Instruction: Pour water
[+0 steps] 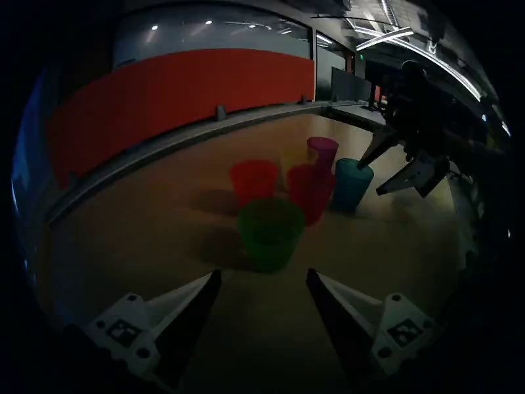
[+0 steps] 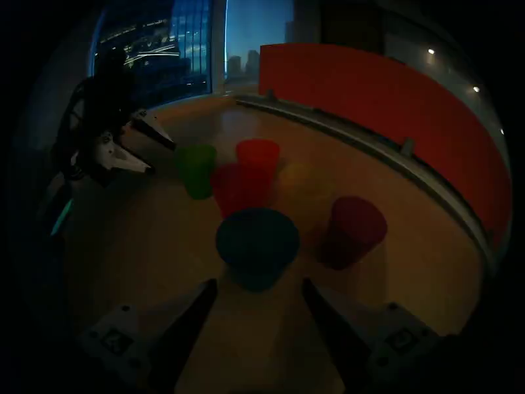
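The light is running low over the wooden table (image 1: 131, 230), and the cups are standing in a tight cluster near its middle. In the left gripper view, the left gripper (image 1: 262, 273) is hovering just short of the green cup (image 1: 270, 233). Its jaws are gaping wide with nothing between them, and the green cup is sitting right ahead of the gap. Behind it a red cup (image 1: 253, 180) and a darker red cup (image 1: 310, 190) are standing close together. The magenta cup (image 1: 323, 152) is waiting at the back and the teal cup (image 1: 352, 184) on the right. Beside that teal cup the right gripper (image 1: 369, 178) is hanging with its jaws spread and nothing in them.

In the right gripper view, the right gripper is facing the teal cup from just in front, jaws wide apart and not touching it. The magenta cup is standing apart to the right. Whether any cup is holding water cannot be told in this light. A red partition (image 1: 184, 92) is running along the table's far edge.
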